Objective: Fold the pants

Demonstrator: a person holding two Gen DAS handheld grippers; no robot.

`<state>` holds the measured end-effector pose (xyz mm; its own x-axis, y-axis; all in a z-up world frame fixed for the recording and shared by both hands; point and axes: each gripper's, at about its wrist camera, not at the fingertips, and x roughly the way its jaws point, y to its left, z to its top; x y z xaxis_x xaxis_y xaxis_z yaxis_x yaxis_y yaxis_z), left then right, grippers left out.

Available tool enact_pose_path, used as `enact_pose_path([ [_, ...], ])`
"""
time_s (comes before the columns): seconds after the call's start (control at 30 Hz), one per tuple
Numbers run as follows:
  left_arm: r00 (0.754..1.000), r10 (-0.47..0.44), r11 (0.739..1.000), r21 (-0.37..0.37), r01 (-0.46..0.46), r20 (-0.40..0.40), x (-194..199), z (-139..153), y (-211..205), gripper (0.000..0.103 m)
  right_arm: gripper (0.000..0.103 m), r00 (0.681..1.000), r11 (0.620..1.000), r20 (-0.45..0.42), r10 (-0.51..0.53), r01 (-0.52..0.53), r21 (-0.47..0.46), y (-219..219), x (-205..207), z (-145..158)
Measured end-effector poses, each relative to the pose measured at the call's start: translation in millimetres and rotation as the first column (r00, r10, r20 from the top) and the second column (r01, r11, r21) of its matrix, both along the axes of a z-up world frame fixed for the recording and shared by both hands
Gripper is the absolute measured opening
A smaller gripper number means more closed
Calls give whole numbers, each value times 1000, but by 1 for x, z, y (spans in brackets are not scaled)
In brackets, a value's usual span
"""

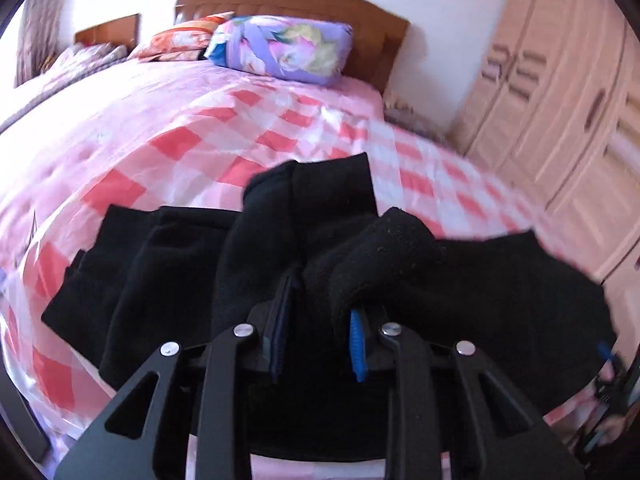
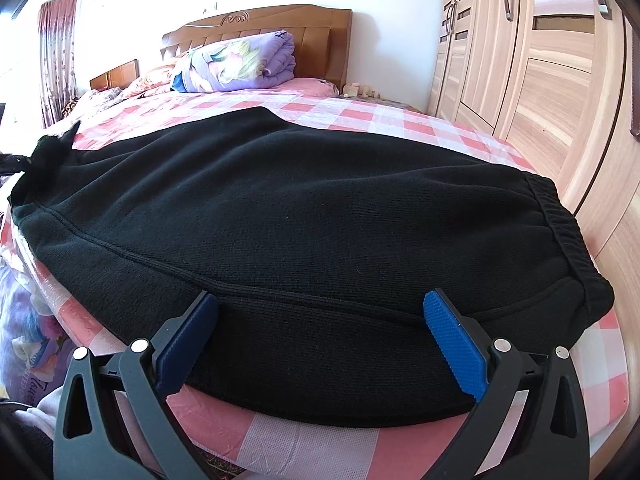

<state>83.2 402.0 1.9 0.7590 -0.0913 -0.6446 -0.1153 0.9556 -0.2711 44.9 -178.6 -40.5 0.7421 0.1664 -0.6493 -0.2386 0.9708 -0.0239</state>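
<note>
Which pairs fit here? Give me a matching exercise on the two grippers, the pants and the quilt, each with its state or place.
Things:
1. left gripper
2. right gripper
3. pants
4. quilt

States or places:
A. folded, by the headboard
B. open, its pads astride the near edge of the black cloth
C. spread on the checked bed cover
D. bunched black cloth between its pads

Pairs: 1-D, 2-B, 3-C, 4-A
</note>
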Motion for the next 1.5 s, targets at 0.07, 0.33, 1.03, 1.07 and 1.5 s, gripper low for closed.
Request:
enact_pose_path([
  [0.07, 991, 124, 981, -154, -115, 55, -21, 2, 50, 15, 99, 1000, 1000, 1, -1, 1, 0, 0, 0, 0],
  [0.33, 952, 303, 890, -343, -301, -50, -60, -46, 132, 27, 99, 1000, 1000, -1, -11, 11, -6, 0, 1, 0],
  [1.03, 999, 31, 984, 176, -37, 36, -40, 6, -49, 69, 99, 923, 922, 4, 385, -384, -46, 153, 5, 46],
  [1.07, 1000, 24, 978, 205, -25, 8, -32, -2, -60, 69, 99, 914, 912, 3, 406, -404, -65, 168, 8, 47],
  [1.5, 998, -4, 979, 202, 17, -65, -22, -44, -79, 84, 99, 839, 836, -220, 498, -532, -134, 321, 143, 33],
])
